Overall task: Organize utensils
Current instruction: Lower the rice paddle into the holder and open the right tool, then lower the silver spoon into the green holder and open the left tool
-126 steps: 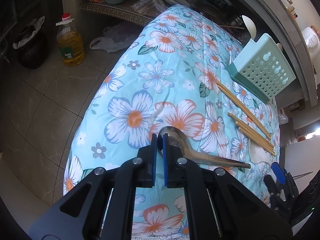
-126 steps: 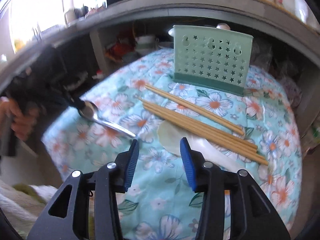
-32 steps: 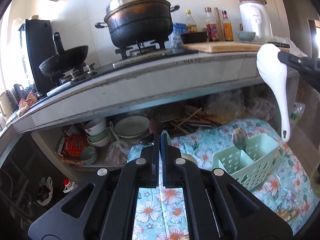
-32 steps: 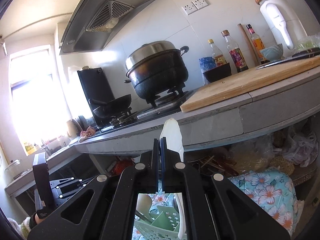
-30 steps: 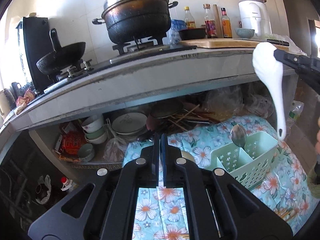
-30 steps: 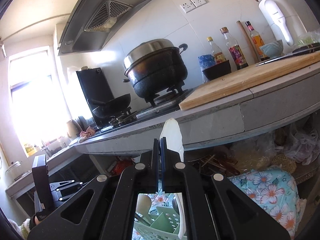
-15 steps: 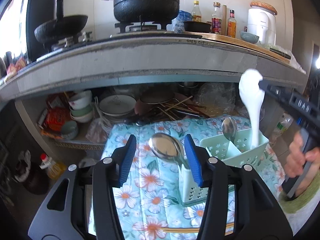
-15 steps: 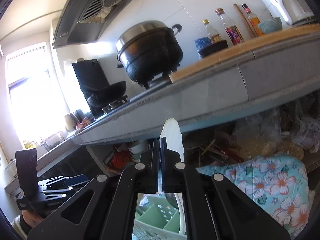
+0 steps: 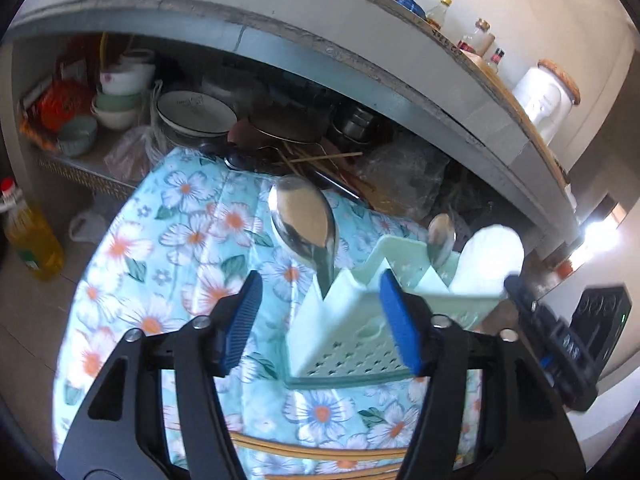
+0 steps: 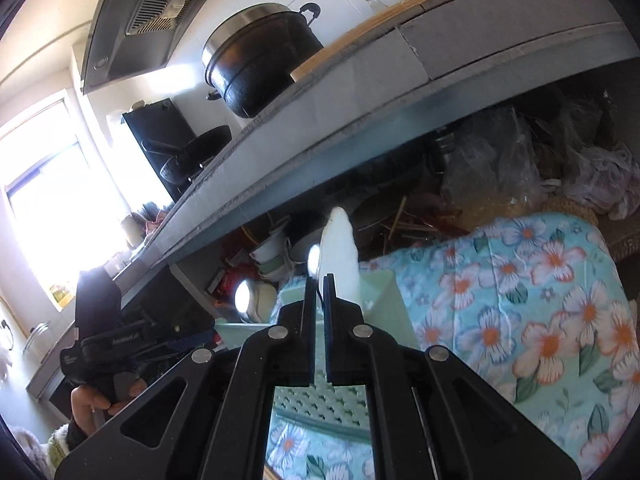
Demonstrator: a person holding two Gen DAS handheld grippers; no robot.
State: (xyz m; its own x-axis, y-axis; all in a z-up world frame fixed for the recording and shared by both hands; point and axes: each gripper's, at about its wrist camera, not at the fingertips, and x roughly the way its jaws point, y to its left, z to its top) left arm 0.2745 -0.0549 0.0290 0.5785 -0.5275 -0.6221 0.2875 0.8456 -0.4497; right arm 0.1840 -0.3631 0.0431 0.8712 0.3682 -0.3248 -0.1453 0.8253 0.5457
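Below, floral tablecloth under grey counter (left claw spread wide, right claw clamping white spoon).

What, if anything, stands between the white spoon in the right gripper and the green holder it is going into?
Nothing visible blocks it. The right gripper grips the white spoon at the green holder, its handle apparently already inside. Two metal spoons occupy other compartments.

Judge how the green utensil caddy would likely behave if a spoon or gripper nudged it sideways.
The green utensil caddy looks like thin perforated plastic, so probably light and easy to shove. It stands on a soft floral cloth, which may let it rock. Two metal spoons standing tall in it could make it top-heavy and apt to tip.
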